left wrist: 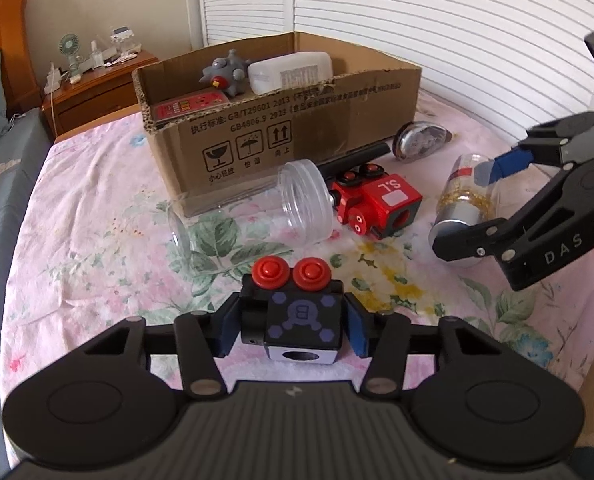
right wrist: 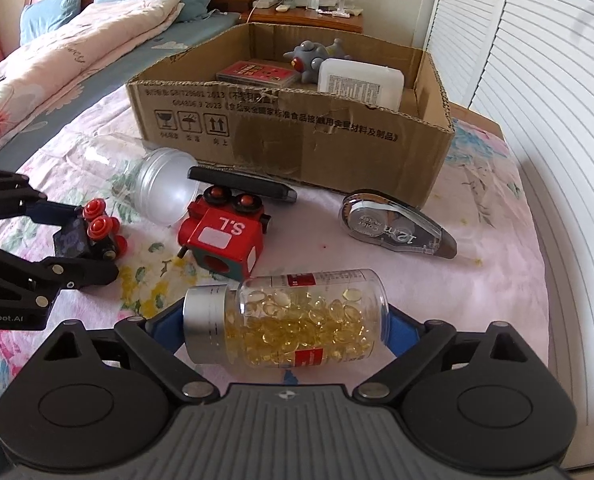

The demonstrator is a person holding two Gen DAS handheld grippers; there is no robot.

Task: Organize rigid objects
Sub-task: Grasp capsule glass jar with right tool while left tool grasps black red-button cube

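My left gripper (left wrist: 293,328) is shut on a black toy block with two red knobs (left wrist: 293,308); it also shows in the right wrist view (right wrist: 85,236). My right gripper (right wrist: 285,324) is shut on a clear capsule bottle with a silver cap (right wrist: 293,320), held sideways; it also shows in the left wrist view (left wrist: 463,200). A red toy block marked S.L (left wrist: 377,204) (right wrist: 223,240), an empty clear jar (left wrist: 257,208) (right wrist: 153,184), a black flat device (right wrist: 241,186) and a tape dispenser (right wrist: 393,228) lie on the bed.
An open cardboard box (left wrist: 297,136) (right wrist: 297,136) stands behind them, holding a grey toy (right wrist: 311,60), a white container (right wrist: 361,82) and a red card box (right wrist: 257,74). A wooden nightstand (left wrist: 97,84) is beyond. Louvred doors (right wrist: 537,120) are at the right.
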